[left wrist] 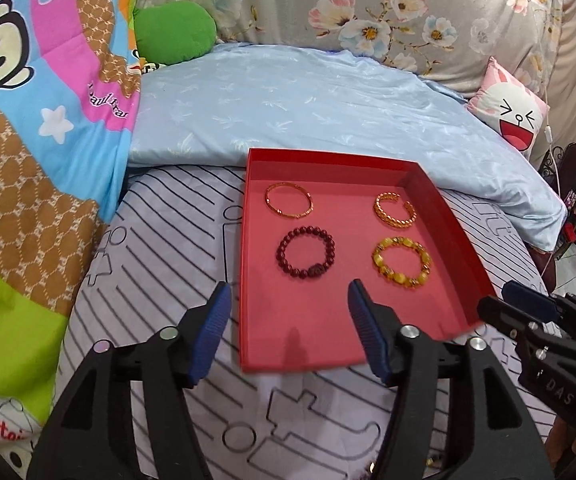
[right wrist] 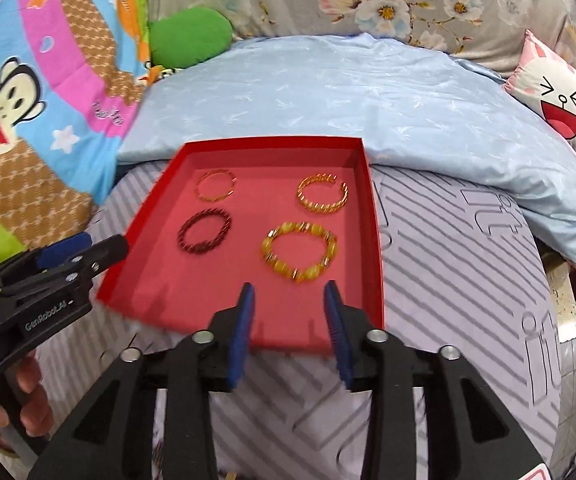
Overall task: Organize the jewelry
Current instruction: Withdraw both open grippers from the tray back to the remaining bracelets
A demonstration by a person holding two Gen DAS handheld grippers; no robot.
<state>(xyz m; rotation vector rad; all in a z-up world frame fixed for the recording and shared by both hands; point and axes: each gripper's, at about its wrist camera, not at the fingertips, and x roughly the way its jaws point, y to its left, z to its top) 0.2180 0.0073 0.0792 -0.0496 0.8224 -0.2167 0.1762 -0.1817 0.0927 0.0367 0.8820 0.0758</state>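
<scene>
Jewelry lies in a shallow red tray (left wrist: 439, 208) resting on a grey striped bedsheet (left wrist: 176, 216): four bracelets set out two by two, none touching another. In the left wrist view a thin gold bangle (left wrist: 288, 200) sits at 11 o'clock on the tray floor, an open twisted gold cuff (left wrist: 395, 210) at 1 o'clock, a dark red bead bracelet (left wrist: 307, 253) at 8 o'clock and a yellow bead bracelet (left wrist: 402, 262) at 4 o'clock. The left gripper (left wrist: 289, 294) hovers over the near part of the tray with its jaws spread wide and nothing between them; its right blue pad is over the tray floor, its left pad over the sheet just outside the tray's left wall. The right gripper (right wrist: 288, 292) also has its jaws apart and empty, poised just near of the yellow bead bracelet above the tray's near right part. Seen from the left wrist view, it sits at 3 o'clock beside the tray's right corner. A folded light blue quilt (left wrist: 307, 108) lies beyond the tray at 12 o'clock, a green cushion (left wrist: 174, 36) at 11 o'clock, and a pink rabbit-face pillow (left wrist: 515, 116) at 2 o'clock.
</scene>
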